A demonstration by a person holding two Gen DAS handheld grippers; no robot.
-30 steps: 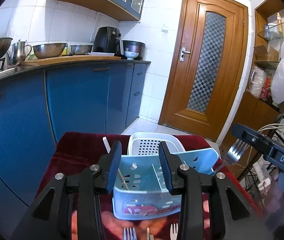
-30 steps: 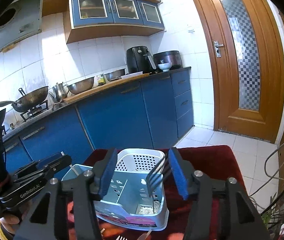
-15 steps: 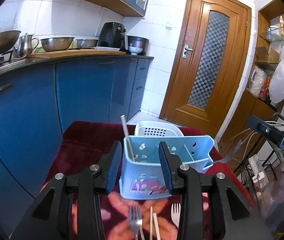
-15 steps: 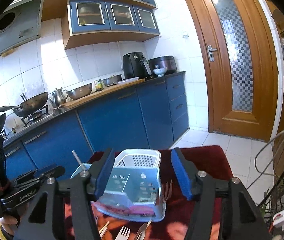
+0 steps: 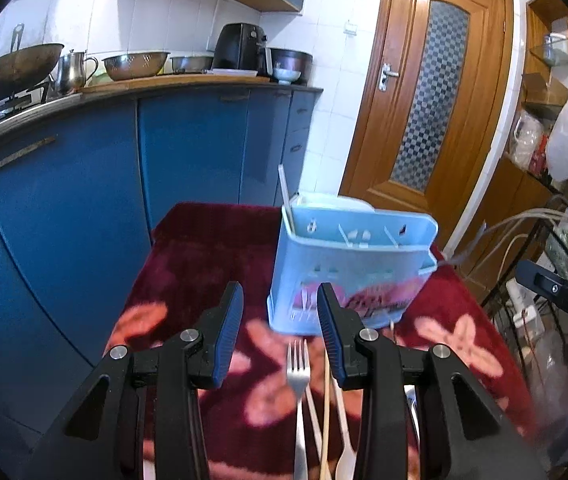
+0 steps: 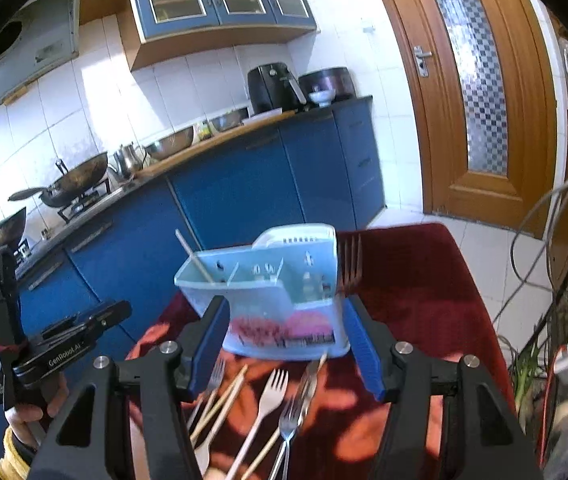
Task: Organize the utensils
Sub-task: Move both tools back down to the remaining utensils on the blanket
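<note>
On the far left of the right wrist view, the left claw [image 6: 84,320] is held in a hand [image 6: 32,412]. In the left wrist view, that left claw [image 5: 278,336] is open, with a wide gap between its blue pads, and it holds nothing. A metal fork [image 5: 298,376] lies on the red cloth [image 5: 188,264] of the table, in the gap between the pads. Just to the right of the fork lie a thin wooden stick [image 5: 326,412] and a pale plastic fork [image 5: 344,432].

Past them stands the light blue holder [image 5: 348,268]. It stands upright on the cloth and is split into small slots. One stick [image 5: 285,200] leans out of its left slot.

The right claw [image 6: 286,344] is open too, wide, and it holds nothing. The holder [image 6: 276,300] sits on the table just past its tips. A fork sticks up by the right side of the holder, showing its prongs [image 6: 350,266]. I cannot tell if it is inside a slot or just beside it. Near this claw, more forks and sticks lie loose on the cloth, like a white fork [image 6: 268,396] and a shiny fork [image 6: 290,420].
</note>
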